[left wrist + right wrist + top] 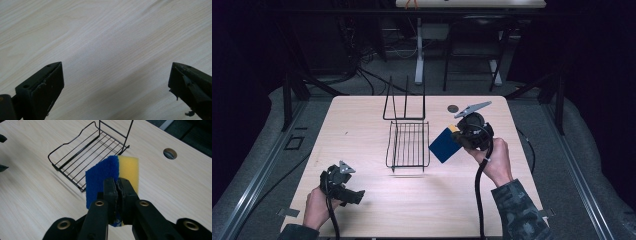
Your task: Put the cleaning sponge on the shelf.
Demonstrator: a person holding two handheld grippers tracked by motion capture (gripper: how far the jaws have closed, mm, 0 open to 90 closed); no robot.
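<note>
A sponge (pixel 110 175) with a blue scouring face and a yellow foam side hangs above the table, pinched at its lower edge by my right gripper (pixel 117 183), whose jaws are shut on it. From above, the sponge (pixel 443 145) is just right of a black wire rack (pixel 408 145), with my right gripper (pixel 462 136) behind it. The rack (pixel 85 152) holds nothing and has a tall wire handle at its far end. My left gripper (pixel 358 196) is open near the table's front left, its jaws (pixel 116 82) wide apart over bare wood.
The light wooden table (pixel 362 120) has a round cable hole (pixel 453 108) at its back right, also seen as the hole (pixel 170 153). Dark floor, cables and another desk's legs (pixel 419 50) lie beyond the far edge.
</note>
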